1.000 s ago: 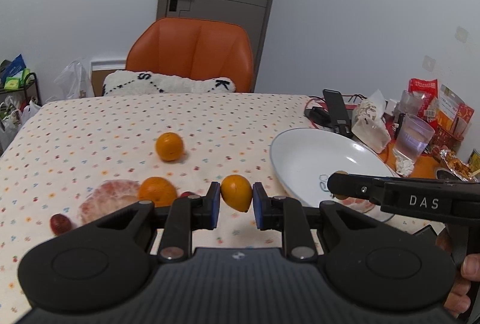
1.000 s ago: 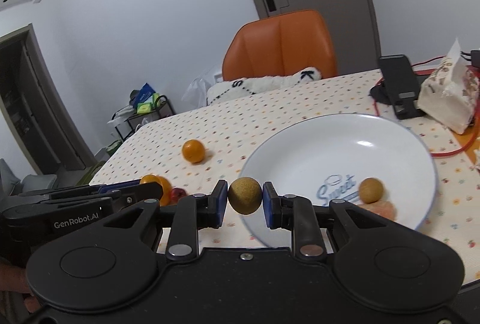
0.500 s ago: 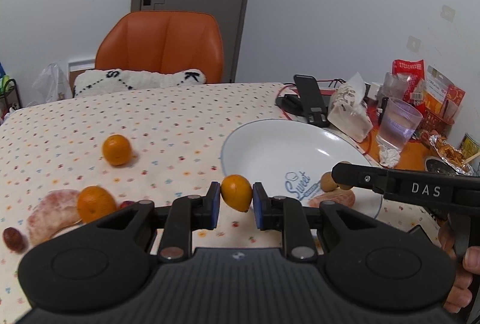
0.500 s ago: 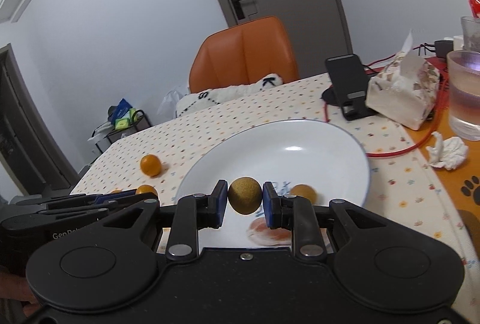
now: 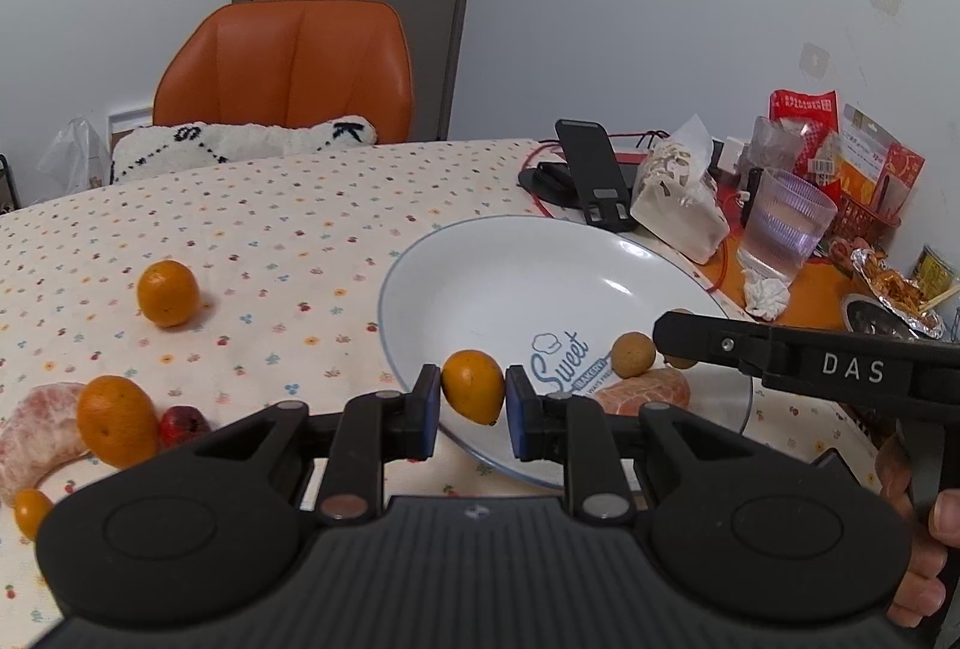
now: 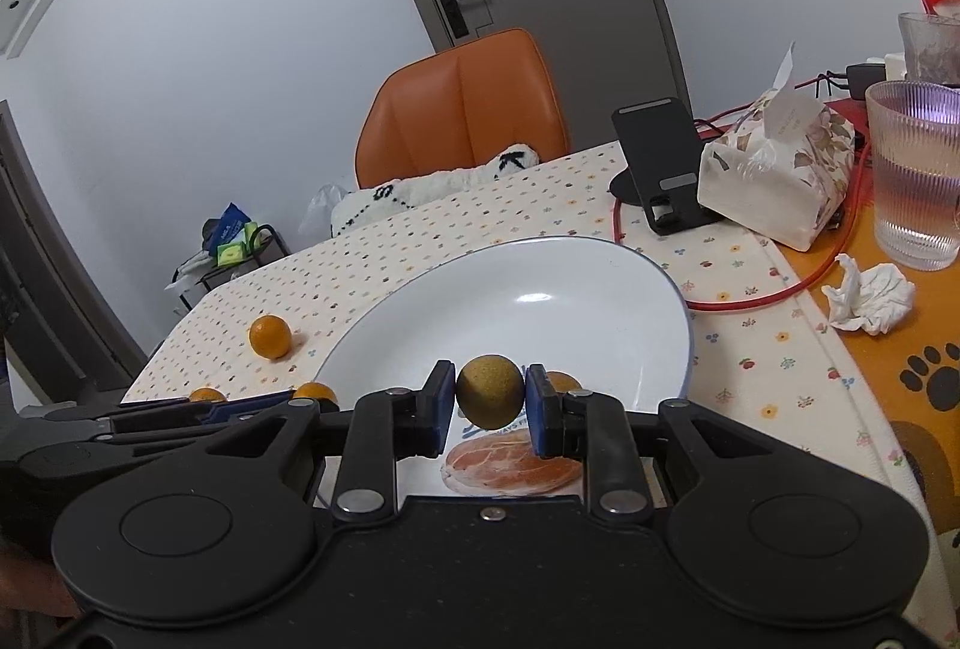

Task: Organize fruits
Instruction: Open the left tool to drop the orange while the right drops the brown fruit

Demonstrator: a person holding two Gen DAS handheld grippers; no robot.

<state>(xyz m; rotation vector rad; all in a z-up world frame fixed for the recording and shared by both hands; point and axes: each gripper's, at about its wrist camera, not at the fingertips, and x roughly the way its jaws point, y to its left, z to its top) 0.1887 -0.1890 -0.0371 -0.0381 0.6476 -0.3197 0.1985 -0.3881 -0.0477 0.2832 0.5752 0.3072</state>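
The left gripper (image 5: 467,401) has its jaws clamped on a small, smooth orange fruit (image 5: 473,395) over the near rim of the white plate (image 5: 510,277) — the right gripper (image 6: 489,404) pinches a round, dull brownish-green fruit (image 6: 489,392) above the plate's peeled pink segment (image 6: 510,466).

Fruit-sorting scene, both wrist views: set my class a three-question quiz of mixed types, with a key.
1. True or false: the white plate holds no fruit yet.
2. Which fruit is clamped in the right claw? A) a bright orange B) a brownish-green round fruit C) a small red fruit
3. Fill in: the left claw is shut on a small ____-coloured oval fruit, held at the plate's near rim.

Key: 1 false, since a brown round fruit and a peeled pink segment lie in it; 2 B; 3 orange.
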